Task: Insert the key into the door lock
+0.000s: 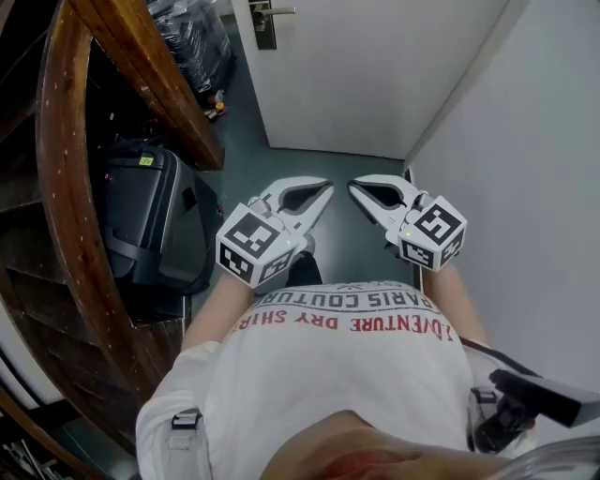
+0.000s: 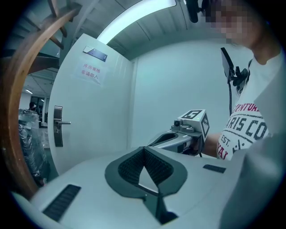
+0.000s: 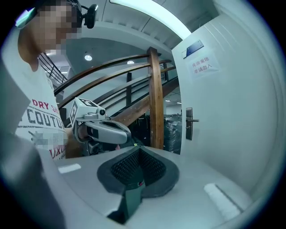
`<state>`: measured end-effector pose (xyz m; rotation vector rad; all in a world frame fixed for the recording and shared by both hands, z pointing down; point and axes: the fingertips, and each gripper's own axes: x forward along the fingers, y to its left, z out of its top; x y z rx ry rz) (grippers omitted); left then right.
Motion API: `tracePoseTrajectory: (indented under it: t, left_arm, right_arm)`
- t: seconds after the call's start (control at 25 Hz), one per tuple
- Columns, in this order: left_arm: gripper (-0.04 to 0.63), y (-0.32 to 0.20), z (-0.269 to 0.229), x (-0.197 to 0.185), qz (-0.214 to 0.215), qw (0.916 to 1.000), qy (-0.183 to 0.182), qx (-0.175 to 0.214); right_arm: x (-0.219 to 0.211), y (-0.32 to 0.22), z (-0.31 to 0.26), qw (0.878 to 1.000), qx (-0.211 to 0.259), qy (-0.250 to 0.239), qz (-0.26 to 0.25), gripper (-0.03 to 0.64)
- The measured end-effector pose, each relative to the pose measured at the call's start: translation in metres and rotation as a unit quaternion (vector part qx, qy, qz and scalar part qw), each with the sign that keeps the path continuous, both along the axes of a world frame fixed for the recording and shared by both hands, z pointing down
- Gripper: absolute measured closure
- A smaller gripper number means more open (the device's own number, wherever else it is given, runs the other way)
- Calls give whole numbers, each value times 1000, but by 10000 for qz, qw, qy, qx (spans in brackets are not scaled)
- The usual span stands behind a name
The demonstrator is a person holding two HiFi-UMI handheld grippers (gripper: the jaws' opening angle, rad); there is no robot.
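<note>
Straight ahead, one white door with one lock plate. My two grippers, left and right, are both pinched shut, side by side, tips almost meeting, pointing doorward.

Floor: dark grey-green, smooth. Black suitcase sits on it at left, tucked against the wooden stair. Plastic-wrapped bundles stand further back. Small orange item lies near the stair's foot.
</note>
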<state>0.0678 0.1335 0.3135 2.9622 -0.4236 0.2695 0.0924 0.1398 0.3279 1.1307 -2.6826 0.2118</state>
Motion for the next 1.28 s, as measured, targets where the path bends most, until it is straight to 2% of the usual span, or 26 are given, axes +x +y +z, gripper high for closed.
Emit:
tracePoseTrajectory:
  t: [0.16,0.28,0.44,0.72,1.28]
  left_arm:
    - [594,99,-14,-9,55,10000,30,33]
    - [594,139,-25,-5,-74,10000,-4,58]
    - [594,186,-48,-29,-155,9998,19,-97]
    - [594,227,-52,-40,-321,9994,-35,-147]
    - [594,245,-57,-55,-273,9994,74,-186]
  right_arm:
    - [-13,92,-13,9999,120,-11,-65,615]
    - [-8,130,-26,9996,254,5,-133,615]
    - [-28,176,-51,9998,188,-19,-53,615]
    - [-32,220,-55,9997,176,-120,86,615]
    - [-51,236,-58,9998,153,9,120,615]
